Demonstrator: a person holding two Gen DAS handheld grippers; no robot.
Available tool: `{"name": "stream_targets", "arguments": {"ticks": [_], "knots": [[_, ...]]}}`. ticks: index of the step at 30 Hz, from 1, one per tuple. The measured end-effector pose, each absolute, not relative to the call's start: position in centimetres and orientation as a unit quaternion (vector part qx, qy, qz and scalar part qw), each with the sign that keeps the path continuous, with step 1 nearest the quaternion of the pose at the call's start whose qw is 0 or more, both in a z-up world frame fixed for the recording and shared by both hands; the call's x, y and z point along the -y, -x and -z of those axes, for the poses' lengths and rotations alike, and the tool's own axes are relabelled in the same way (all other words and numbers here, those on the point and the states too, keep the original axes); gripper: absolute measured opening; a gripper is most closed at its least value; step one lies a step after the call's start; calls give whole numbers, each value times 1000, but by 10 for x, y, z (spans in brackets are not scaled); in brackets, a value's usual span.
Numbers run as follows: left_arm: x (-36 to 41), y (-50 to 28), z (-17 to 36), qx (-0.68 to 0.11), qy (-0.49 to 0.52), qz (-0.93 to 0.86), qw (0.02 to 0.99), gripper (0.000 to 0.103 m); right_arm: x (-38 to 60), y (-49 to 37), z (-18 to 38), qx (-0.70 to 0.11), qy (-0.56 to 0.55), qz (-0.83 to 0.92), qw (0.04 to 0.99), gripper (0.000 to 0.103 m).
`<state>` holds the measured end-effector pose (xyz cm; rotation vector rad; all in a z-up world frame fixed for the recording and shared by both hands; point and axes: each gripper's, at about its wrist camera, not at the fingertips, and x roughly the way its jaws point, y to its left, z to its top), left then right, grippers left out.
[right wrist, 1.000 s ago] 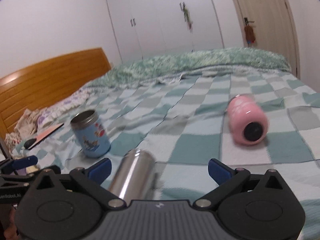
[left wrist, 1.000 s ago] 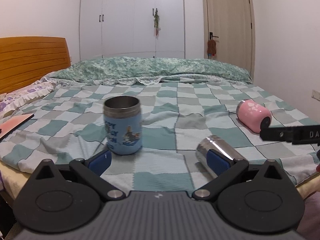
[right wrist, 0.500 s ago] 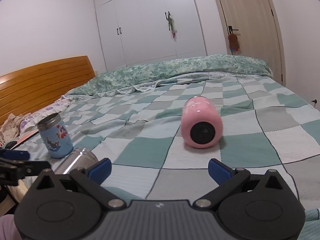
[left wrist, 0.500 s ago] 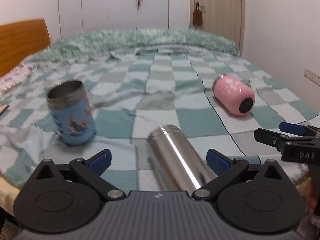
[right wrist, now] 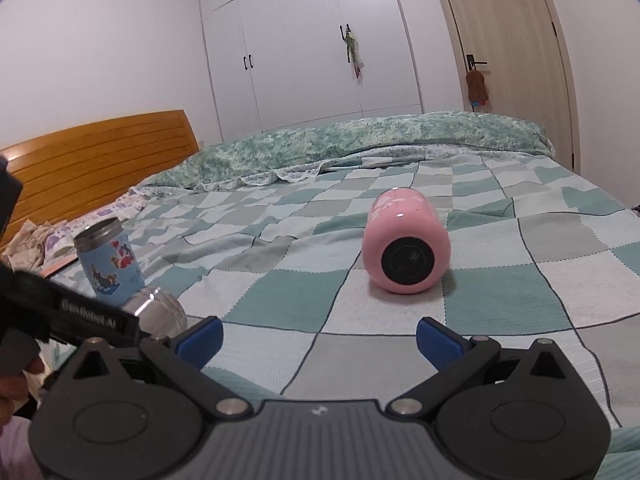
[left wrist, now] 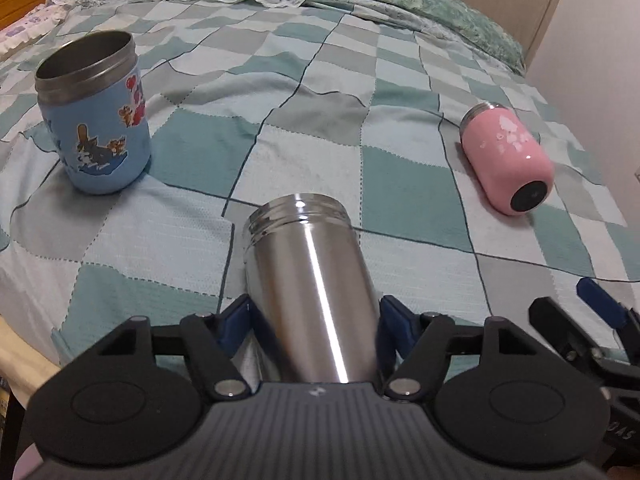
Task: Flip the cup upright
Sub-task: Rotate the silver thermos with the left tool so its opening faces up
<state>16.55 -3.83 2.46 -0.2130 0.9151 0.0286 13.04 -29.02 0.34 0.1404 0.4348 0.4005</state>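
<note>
We record a bed (left wrist: 320,128) covered by a checked teal, grey and white blanket, which carries three cups.

The silver cup (left wrist: 312,304) lies on its side at the near edge of the blanket, its threaded open mouth pointing away from the left wrist camera. We cannot see into it from this angle. The left hand-held gripper (left wrist: 314,328) has its two blue-padded fingers (left wrist: 234,326) against either flank of this cup's body, clamped on it.

The blue cup (left wrist: 96,120), printed with cartoon figures, stands upright to the left, well apart from the silver one. Its steel mouth faces up, and the part of the interior we can see holds nothing.

The pink cup (right wrist: 406,258) lies on its side to the right, its dark round base turned toward the right wrist camera and its steel rim pointing away. Its contents cannot be judged.

The right hand-held gripper (right wrist: 318,338) sits low over the blanket with its fingers spread apart, holding nothing; the pink cup lies beyond it, not touching.
</note>
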Motion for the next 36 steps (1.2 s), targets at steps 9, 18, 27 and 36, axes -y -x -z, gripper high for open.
{"name": "stream_targets", "arguments": {"ticks": [9,18,27,36], "knots": [[34,-146,-38,-404,101,11,909,67,285,-129,0,-211,-64,-189,957,103],[31,-122,-54,-358,91,37,929,66,278,-125,2,-204,-53,-183,960,103],[23,-106,-78,-288,68,40,955,65,277,-120,2,-194,-51,-180,963,103],[17,-121,-87,-193,34,12,980,64,274,-118,-2,-165,-57,-174,969,103]]}}
